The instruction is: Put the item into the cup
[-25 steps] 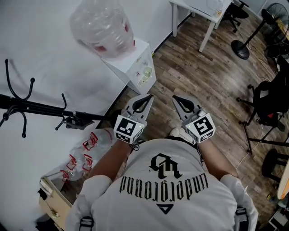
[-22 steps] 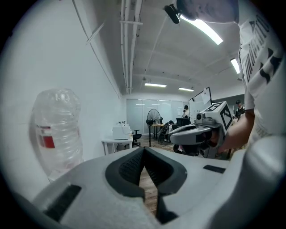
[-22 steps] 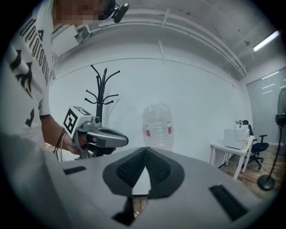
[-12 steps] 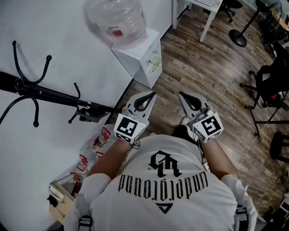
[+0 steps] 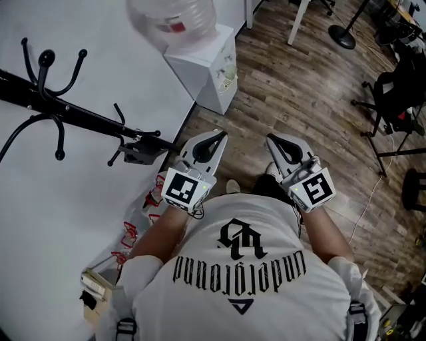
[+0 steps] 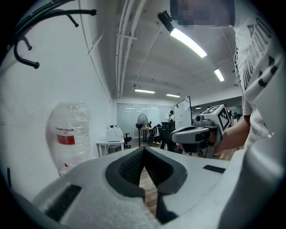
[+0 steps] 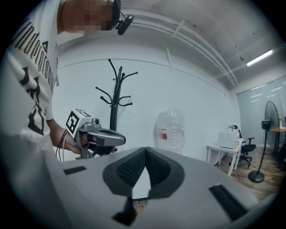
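Observation:
Neither a cup nor an item shows in any view. In the head view my left gripper (image 5: 218,135) and right gripper (image 5: 272,138) are held side by side in front of the person's white T-shirt, pointing out over the wooden floor (image 5: 299,100). Both are shut with nothing between the jaws. The left gripper view has its own jaws (image 6: 143,148) meeting at the tip, with the right gripper (image 6: 196,133) off to the right. In the right gripper view its jaws (image 7: 145,149) are likewise closed, and the left gripper (image 7: 97,137) shows at the left.
A white water dispenser (image 5: 210,73) with a large clear bottle (image 5: 174,20) stands against the white wall (image 5: 80,186). A black coat rack (image 5: 73,113) is at the left. A bag of bottles (image 5: 143,206) lies by the wall. Stands and a chair (image 5: 396,93) are at the right.
Both grippers have travelled together along the wall, still shut and side by side. The coat rack has slid right in the head view, and the dispenser has moved up the picture.

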